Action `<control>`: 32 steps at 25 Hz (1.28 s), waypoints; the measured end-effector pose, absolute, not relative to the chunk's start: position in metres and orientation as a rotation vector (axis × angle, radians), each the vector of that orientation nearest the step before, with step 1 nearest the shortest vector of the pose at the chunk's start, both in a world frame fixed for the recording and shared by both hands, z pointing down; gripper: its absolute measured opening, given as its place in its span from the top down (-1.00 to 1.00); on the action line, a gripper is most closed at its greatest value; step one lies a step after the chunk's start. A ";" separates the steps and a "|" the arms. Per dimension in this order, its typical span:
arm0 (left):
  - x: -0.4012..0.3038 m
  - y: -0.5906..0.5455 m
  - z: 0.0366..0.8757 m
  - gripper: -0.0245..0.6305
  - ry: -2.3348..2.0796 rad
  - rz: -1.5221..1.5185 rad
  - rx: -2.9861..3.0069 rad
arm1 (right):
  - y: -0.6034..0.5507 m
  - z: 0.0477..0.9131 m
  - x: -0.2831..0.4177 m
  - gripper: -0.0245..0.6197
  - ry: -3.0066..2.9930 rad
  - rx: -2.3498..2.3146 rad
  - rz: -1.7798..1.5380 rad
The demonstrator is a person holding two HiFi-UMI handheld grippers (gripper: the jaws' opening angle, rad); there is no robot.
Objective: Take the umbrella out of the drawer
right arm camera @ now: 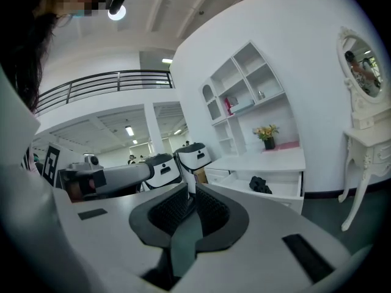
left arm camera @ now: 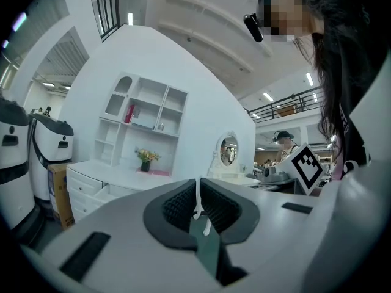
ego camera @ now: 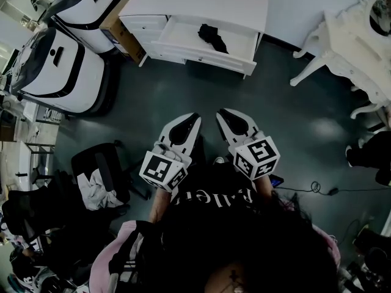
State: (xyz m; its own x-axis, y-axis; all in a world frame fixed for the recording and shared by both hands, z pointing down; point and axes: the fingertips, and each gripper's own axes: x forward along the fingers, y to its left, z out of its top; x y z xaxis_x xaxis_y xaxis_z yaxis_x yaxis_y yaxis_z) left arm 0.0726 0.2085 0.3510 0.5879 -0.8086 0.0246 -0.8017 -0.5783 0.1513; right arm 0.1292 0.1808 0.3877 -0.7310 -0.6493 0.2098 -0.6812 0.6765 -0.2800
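A black folded umbrella (ego camera: 212, 36) lies in the open drawer (ego camera: 183, 49) of a white dresser (ego camera: 201, 2) at the top of the head view. The right gripper view shows the same umbrella (right arm camera: 261, 185) in the drawer (right arm camera: 287, 195), well ahead of the jaws. My left gripper (ego camera: 195, 116) and right gripper (ego camera: 220, 112) are side by side over the dark floor, both pointing at the dresser and far short of it. Each is shut with nothing between its jaws: left gripper (left arm camera: 198, 188), right gripper (right arm camera: 189, 189). In the left gripper view the drawer (left arm camera: 105, 193) shows, but not the umbrella.
Two white and black machines (ego camera: 61, 66) and a cardboard box (ego camera: 119, 29) stand left of the dresser. A white vanity table (ego camera: 348, 35) with curved legs is at the right. A black chair with clothes (ego camera: 98, 176) is at my left, and cables (ego camera: 317, 188) lie at my right.
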 end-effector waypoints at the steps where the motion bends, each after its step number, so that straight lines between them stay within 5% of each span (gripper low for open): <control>1: 0.069 0.202 0.353 0.86 -1.358 -0.070 2.665 | 0.175 0.389 0.126 0.71 -2.785 1.110 0.528; 32: -0.120 -0.082 0.353 0.86 -1.136 0.016 2.830 | -0.096 0.400 -0.060 0.71 -2.621 1.319 0.611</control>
State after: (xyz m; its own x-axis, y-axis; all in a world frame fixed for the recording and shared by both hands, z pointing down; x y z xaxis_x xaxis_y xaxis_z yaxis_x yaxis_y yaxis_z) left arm -0.1202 -0.0816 0.3535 0.7232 -0.6892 0.0441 -0.6902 -0.7190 0.0811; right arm -0.0602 -0.0960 0.3997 -0.6043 -0.7364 0.3042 -0.7950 0.5319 -0.2916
